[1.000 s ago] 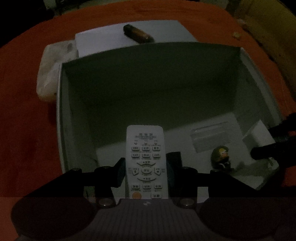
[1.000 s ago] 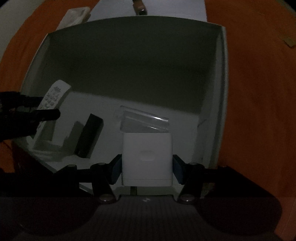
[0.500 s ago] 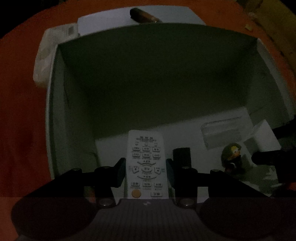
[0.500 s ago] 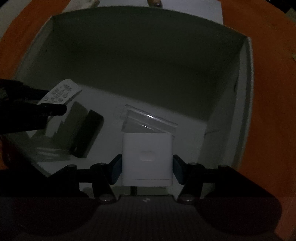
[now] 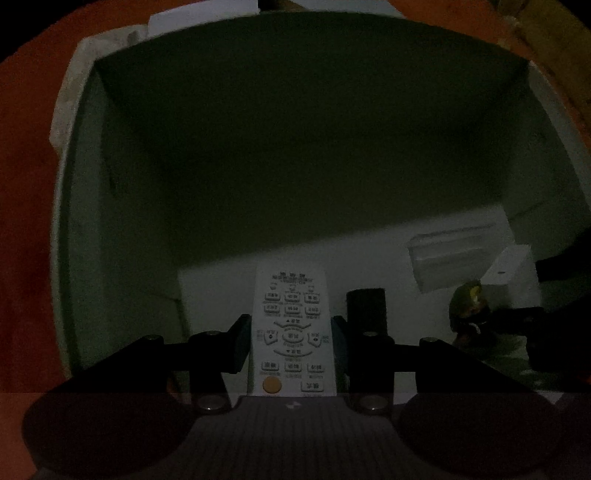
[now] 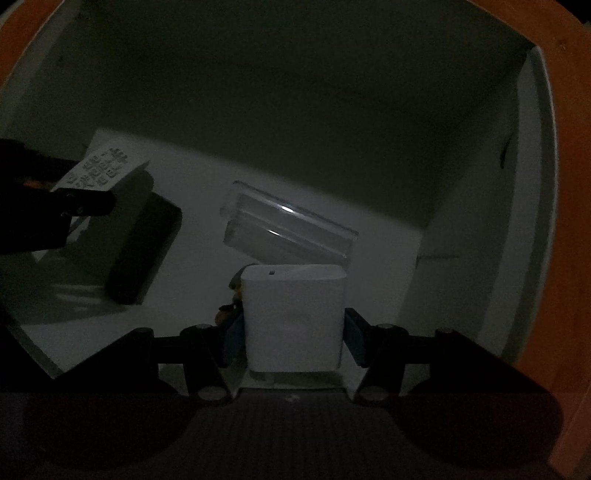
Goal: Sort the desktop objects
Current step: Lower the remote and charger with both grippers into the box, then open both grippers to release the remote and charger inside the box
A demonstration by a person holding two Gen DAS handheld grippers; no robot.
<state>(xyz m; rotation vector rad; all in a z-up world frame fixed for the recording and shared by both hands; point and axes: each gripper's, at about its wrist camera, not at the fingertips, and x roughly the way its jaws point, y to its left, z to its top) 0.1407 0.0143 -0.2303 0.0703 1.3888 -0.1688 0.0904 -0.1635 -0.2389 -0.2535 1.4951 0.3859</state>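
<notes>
Both grippers reach down inside a white box [image 5: 85, 229] [image 6: 532, 192]. My left gripper [image 5: 291, 341] is shut on a white remote control [image 5: 291, 325] with an orange button, held just above the box floor. My right gripper [image 6: 293, 330] is shut on a white square charger block [image 6: 293, 317]. On the box floor lie a black rectangular block [image 5: 365, 308] [image 6: 144, 254], a clear plastic case [image 6: 288, 227] [image 5: 458, 254] and a small figurine [image 5: 469, 306] [image 6: 232, 299]. The remote [image 6: 103, 170] also shows at the left of the right wrist view.
The box stands on an orange cloth [image 5: 26, 206] [image 6: 572, 221]. Behind the box's far wall are a white sheet [image 5: 203, 14] and a white lumpy object [image 5: 92, 48]. The box walls close in on all sides of both grippers.
Both grippers have moved lower and deeper into the box with their objects. The box walls now fill both views, and the figurine has come into sight beside the charger block.
</notes>
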